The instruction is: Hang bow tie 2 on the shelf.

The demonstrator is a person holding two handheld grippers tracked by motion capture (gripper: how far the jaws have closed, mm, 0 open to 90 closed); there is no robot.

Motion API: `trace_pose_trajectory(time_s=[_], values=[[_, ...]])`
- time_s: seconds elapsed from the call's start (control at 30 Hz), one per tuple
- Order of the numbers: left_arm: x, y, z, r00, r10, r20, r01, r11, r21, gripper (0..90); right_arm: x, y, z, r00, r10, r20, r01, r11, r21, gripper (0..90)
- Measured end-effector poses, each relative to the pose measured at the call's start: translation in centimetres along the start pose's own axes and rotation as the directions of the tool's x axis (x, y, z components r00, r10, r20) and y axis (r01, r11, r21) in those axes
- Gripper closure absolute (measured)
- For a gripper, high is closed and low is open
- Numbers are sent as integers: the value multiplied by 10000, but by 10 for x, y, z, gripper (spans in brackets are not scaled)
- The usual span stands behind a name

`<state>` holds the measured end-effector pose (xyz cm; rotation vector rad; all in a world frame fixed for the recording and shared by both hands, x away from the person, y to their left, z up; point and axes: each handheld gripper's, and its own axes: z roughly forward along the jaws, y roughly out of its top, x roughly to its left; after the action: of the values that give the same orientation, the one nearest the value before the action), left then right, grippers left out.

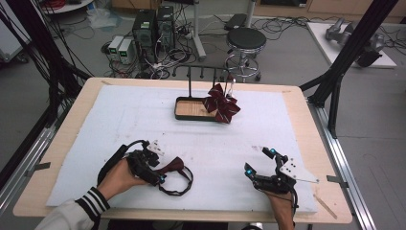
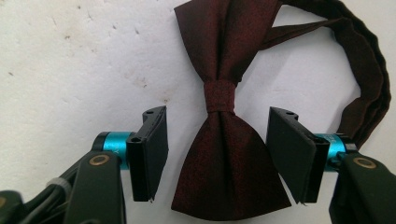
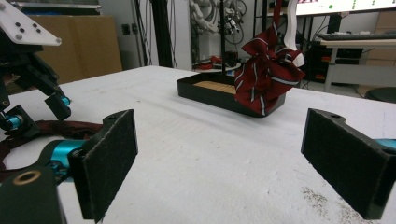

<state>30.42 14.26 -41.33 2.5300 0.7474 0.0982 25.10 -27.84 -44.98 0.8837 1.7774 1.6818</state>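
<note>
left gripper [image 2: 217, 154]: jaws part open, straddling the near wing of the bow tie [image 2: 229, 140]; pads not seen pressing, nothing held.
bow tie place: flat on the white pad [image 1: 119, 124], between the jaws; knot just beyond the tips.
axis: wings run away from the claw, knot midway; strap loop [image 2: 369, 70] curls off to one side.
handling: judged light, soft, limp; best pinched at the knot or gathered wing.
right gripper [image 3: 219, 163]: wide open, empty, well apart.

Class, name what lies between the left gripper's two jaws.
In the left gripper view, the dark red bow tie lies between the left gripper's open jaws, untouched by either pad.
</note>
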Motion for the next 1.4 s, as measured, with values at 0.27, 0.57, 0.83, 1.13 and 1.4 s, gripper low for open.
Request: trace_pose_trajectory(time_s=[0.27, 0.57, 0.83, 1.13, 1.4], values=[[-1, 1, 3, 9999, 86, 127, -89, 9996, 267, 564, 2, -2, 1, 10000, 31, -33, -30, 9999, 133, 99], [-2, -1, 2, 9995, 297, -81, -296, 9994, 173, 750, 1, -2, 1, 10000, -13, -26, 13, 10000, 74, 99], [-2, -4, -7, 9983, 403, -410, -424, 9977, -521, 762, 1, -2, 1, 10000, 67, 7, -67, 10000, 72, 99], [-1, -4, -25, 9948, 562, -849, -691, 9853, -1565, 766, 1, -3, 0, 10000, 18, -15, -18, 10000, -61, 99], [5, -1, -41, 9924, 382, -1172, -671, 9649, -2538, 766, 2, -3, -1, 10000, -33, 30, 33, 9999, -112, 99]])
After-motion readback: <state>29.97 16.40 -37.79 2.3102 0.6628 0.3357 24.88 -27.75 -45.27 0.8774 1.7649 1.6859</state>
